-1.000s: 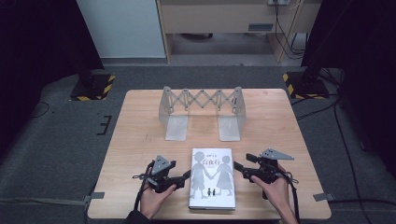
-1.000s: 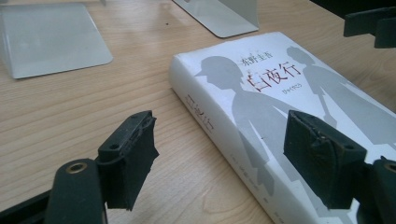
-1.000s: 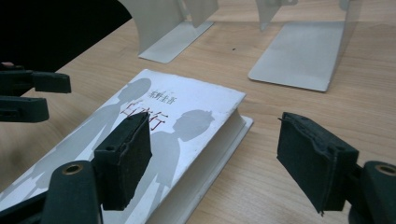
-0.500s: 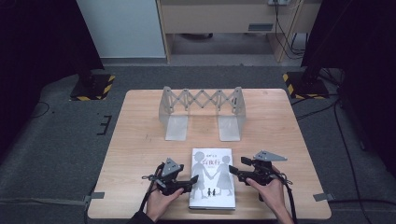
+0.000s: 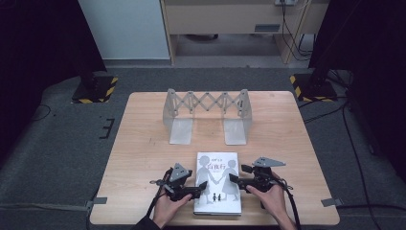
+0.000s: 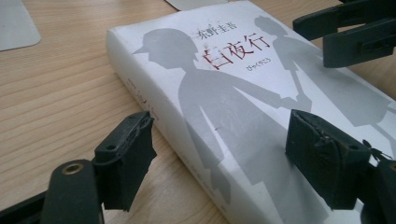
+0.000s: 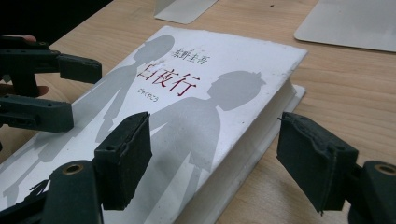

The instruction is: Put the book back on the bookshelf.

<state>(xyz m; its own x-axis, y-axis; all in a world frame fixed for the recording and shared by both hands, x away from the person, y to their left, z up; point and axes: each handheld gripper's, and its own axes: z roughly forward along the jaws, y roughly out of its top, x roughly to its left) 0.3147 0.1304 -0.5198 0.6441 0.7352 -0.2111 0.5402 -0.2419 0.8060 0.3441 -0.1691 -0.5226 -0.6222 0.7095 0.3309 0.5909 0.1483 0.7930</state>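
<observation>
A white book [image 5: 218, 189] with grey silhouettes and red title characters lies flat near the table's front edge. My left gripper [image 5: 201, 187] reaches in from the left. In the left gripper view the jaws of the left gripper [image 6: 219, 140] straddle the book [image 6: 224, 88] at its spine edge, one pad by the table side and one over the cover, neither pressing. They have just opened a little further. My right gripper [image 5: 234, 179] comes in from the right. Seen from its own camera, the right gripper [image 7: 217, 135] straddles the page edge of the book [image 7: 187, 116], open.
A metal accordion book rack [image 5: 206, 103] with two flat foot plates stands at the back middle of the wooden table [image 5: 143, 143]. The front table edge lies just behind both hands. Yellow-black stand bases sit on the floor beyond the far corners.
Both hands have moved inward toward the book and slightly down, so each pair of jaws now reaches over a long edge of the cover. The book has not moved.
</observation>
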